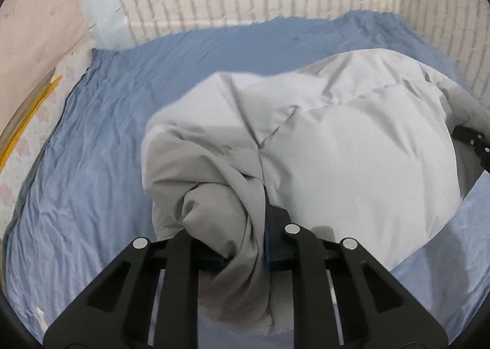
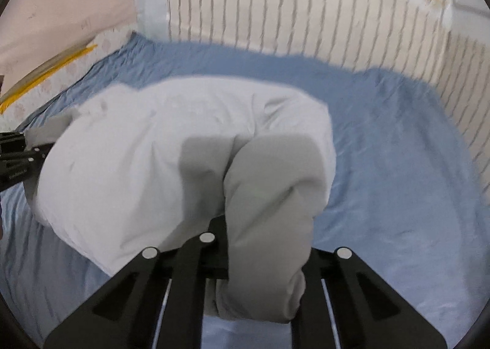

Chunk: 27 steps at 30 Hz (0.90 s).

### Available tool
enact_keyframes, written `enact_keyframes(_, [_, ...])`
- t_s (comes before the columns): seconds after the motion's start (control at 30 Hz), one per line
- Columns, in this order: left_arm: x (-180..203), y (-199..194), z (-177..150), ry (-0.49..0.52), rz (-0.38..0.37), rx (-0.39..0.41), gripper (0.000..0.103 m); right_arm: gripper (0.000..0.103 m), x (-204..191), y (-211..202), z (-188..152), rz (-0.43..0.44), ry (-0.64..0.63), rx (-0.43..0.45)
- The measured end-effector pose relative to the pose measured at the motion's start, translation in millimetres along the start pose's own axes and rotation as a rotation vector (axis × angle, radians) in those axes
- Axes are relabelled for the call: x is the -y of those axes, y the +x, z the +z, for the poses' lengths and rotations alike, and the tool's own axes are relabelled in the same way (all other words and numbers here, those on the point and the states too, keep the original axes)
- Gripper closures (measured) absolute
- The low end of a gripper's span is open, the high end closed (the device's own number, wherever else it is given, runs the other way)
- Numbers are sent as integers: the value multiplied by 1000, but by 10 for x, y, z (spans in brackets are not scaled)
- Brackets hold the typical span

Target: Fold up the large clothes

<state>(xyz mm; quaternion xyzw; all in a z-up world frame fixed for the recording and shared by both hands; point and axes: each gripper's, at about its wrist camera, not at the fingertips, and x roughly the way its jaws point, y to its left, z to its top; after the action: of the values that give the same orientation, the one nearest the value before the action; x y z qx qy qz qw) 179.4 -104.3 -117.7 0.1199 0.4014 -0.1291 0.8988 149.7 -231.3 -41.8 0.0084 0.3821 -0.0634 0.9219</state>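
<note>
A yellow strip (image 1: 29,110) lies at the far left beside the blue sheet (image 1: 101,147) covering the bed. The left gripper (image 1: 245,226) pinches a bunched fold of the pale grey padded garment (image 1: 352,147), which billows up above the sheet between the two grippers. The right gripper (image 2: 260,226) clamps another thick fold of the same garment (image 2: 137,150). A white slatted panel (image 2: 306,12) stands behind the bed.

Both grippers, L gripper (image 1: 245,226) & R gripper (image 2: 260,242), clamped, pointing forward.
</note>
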Motion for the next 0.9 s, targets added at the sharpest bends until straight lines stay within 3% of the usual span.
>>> enact_keyframes(0.1, [392, -442, -141, -17, -63, 38, 89, 93, 320, -627, -229, -74, -37, 88])
enact_keyframes(0.2, [867, -804, -474, 12, -114, 81, 89, 93, 592, -1100, -571, -136, -41, 107])
enact_keyframes(0.3, [1318, -1001, -882, 81, -132, 88, 88, 92, 982, -1353, -1137, -176, 2, 19])
enact_keyframes(0.47, [1738, -864, -1434, 140, -99, -2, 83, 86, 1340, -974, -1975, -104, 86, -189])
enact_keyframes(0.57, [1783, -833, -1582, 128, -90, -27, 72, 76, 1370, -941, -2189, -99, 124, -212])
enact_keyframes(0.63, [1772, -805, -1562, 119, -94, -31, 57, 57, 1403, -1011, -2215, -92, 166, -215])
enact_keyframes(0.67, [1763, -840, -1570, 111, -103, -41, 54, 54, 1416, -1032, -2219, -88, 177, -218])
enact_keyframes(0.77, [1712, -882, -1525, 99, -127, -38, 49, 52, 1464, -1141, -2238, -71, 207, -222])
enact_keyframes(0.83, [1395, -900, -1662, 98, -111, -24, 39, 51, 1516, -1211, -2281, -51, 232, -225])
enact_keyframes(0.87, [1335, -927, -1784, 94, -101, -18, 36, 47, 1538, -1232, -2322, -46, 248, -229])
enact_keyframes(0.9, [1269, -974, -1822, 86, -75, -7, 27, 31, 1555, -1273, -2371, -76, 256, -225])
